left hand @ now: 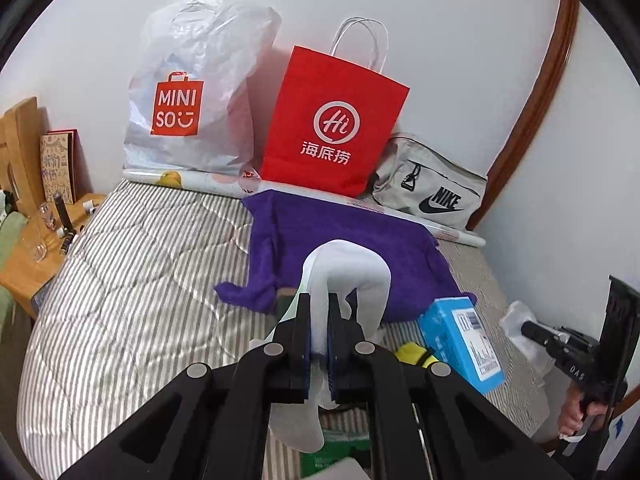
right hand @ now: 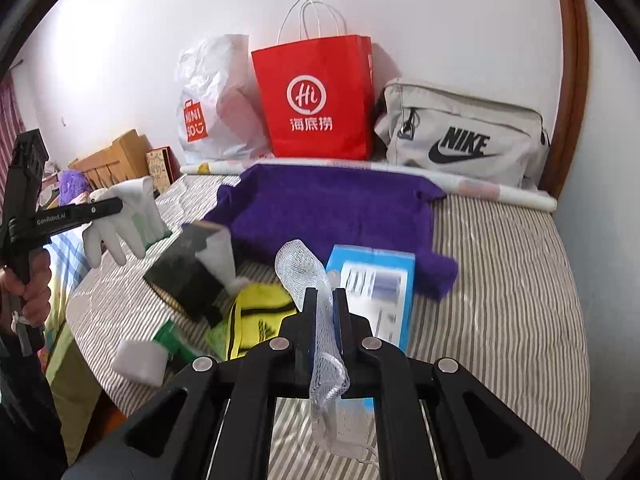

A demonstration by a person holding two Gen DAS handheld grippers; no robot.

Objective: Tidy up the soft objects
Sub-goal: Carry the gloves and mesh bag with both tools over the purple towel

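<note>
A bed [right hand: 500, 280] with a grey-and-white striped quilt fills both wrist views, crowded with loose items.

The left gripper [left hand: 319, 320] has its jaws clamped on a white glove [left hand: 344, 276]; the cloth runs straight through between the jaws, arching up past their tips toward 12 o'clock and hanging slack beneath them toward 6. In the right wrist view that same glove [right hand: 120, 220] shows at 9 o'clock, lifted above the quilt, its fingers dangling.

The right gripper [right hand: 324, 308] has its jaws closed on a white mesh sleeve [right hand: 316, 280] (open netting, see-through), which pokes up beyond the tips toward 11 o'clock and droops below them toward 6.

A purple towel [right hand: 332, 208] lies flat on the bed at 12 o'clock from both sets of jaws. A blue box [right hand: 376, 288] sits just beside the right jaws at 2 o'clock, overlapping the towel's near edge. A yellow cloth item with black stripes [right hand: 256, 316] lies at 9 o'clock of them.

Against the wall stand a white Miniso bag [left hand: 188, 92], a red paper bag [left hand: 332, 120] and a grey Nike bag [right hand: 464, 136]
</note>
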